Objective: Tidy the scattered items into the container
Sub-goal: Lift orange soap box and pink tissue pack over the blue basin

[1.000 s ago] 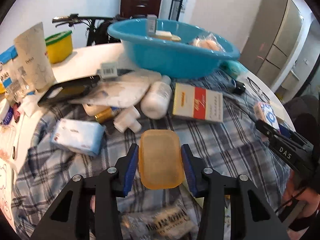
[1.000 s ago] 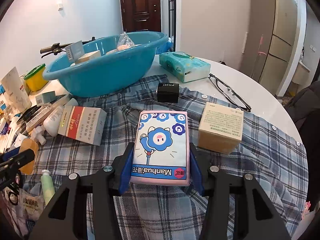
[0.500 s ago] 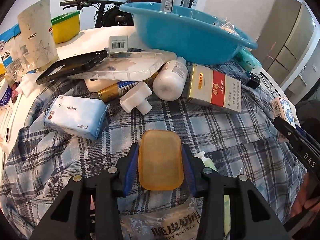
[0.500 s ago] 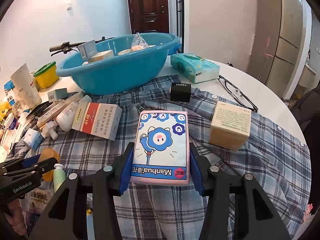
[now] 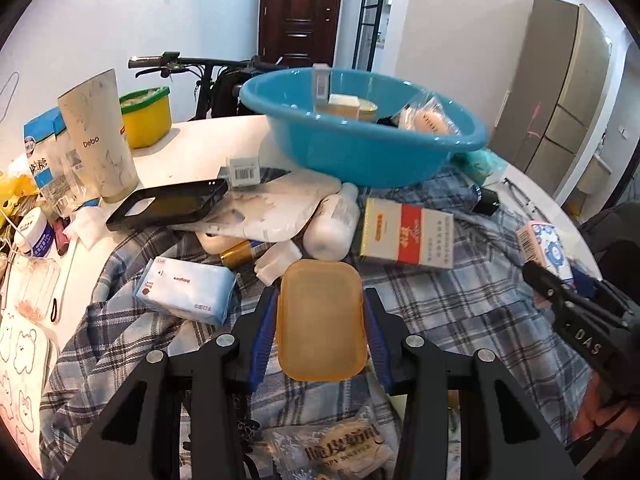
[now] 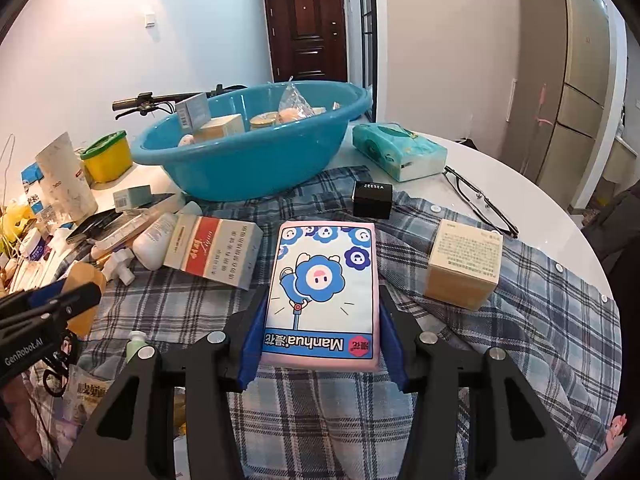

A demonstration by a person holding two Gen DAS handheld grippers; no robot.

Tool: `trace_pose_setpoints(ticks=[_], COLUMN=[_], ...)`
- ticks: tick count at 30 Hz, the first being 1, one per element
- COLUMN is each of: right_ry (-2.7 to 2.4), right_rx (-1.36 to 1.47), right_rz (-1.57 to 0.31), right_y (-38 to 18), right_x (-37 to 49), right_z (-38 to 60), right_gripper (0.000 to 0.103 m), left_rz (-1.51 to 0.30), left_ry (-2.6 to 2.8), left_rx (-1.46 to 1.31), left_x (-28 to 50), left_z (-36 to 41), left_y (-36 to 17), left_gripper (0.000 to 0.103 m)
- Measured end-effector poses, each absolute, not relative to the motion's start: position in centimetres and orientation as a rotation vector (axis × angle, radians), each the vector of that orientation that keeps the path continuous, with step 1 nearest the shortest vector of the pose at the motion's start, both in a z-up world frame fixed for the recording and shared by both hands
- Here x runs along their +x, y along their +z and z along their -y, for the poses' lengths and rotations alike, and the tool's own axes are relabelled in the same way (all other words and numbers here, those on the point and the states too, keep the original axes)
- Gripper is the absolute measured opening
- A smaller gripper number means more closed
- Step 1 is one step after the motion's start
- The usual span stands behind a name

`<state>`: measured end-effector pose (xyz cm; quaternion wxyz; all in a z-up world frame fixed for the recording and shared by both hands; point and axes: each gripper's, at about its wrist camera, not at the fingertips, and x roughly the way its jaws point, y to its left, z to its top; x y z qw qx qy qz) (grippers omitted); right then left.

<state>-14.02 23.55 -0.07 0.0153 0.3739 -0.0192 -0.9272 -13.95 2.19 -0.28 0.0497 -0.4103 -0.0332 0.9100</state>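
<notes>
My left gripper (image 5: 322, 320) is shut on an orange soap-shaped case (image 5: 322, 320) and holds it above the plaid cloth. My right gripper (image 6: 320, 304) is shut on a pink Manhua tissue pack (image 6: 322, 292) with blue flower cartoons. The blue basin (image 5: 360, 136) stands at the back of the table with several boxes and a bag inside; it also shows in the right wrist view (image 6: 256, 148). The right gripper and its pack show at the right edge of the left wrist view (image 5: 544, 248). The left gripper shows at the left of the right wrist view (image 6: 60, 300).
On the cloth lie a red-and-white box (image 5: 408, 234), a white bottle (image 5: 332, 228), a blue tissue pack (image 5: 186, 292), a black phone case (image 5: 168, 204), a tan box (image 6: 464, 268), a black box (image 6: 373, 199), a green tissue pack (image 6: 400, 152) and glasses (image 6: 480, 200). A snack bag (image 5: 340, 448) lies near.
Both grippers have risen and tilted up, each still holding its item. The basin now shows higher and its inside is more visible in the right wrist view.
</notes>
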Motion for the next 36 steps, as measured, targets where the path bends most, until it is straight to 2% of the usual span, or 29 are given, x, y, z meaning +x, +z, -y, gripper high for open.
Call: trace_pose_setpoints(ticks=[15, 36], right_ry=[-2.916, -3.010], right_rx=[1.035, 0.578], right_rz=[0.006, -0.005], right_y=[2.8, 13.1], right_x=[-13.3, -13.9], right_z=[-23.0, -21.4], right_gripper=[0.049, 0.049], left_rz=[0.029, -0.018], left_ry=[2.864, 2.984], left_rx=[-1.078, -0.636], left_x=[-13.1, -12.6], left_z=[-2.3, -2.3], left_y=[3.5, 13.8], left_gripper=[0.044, 0.044])
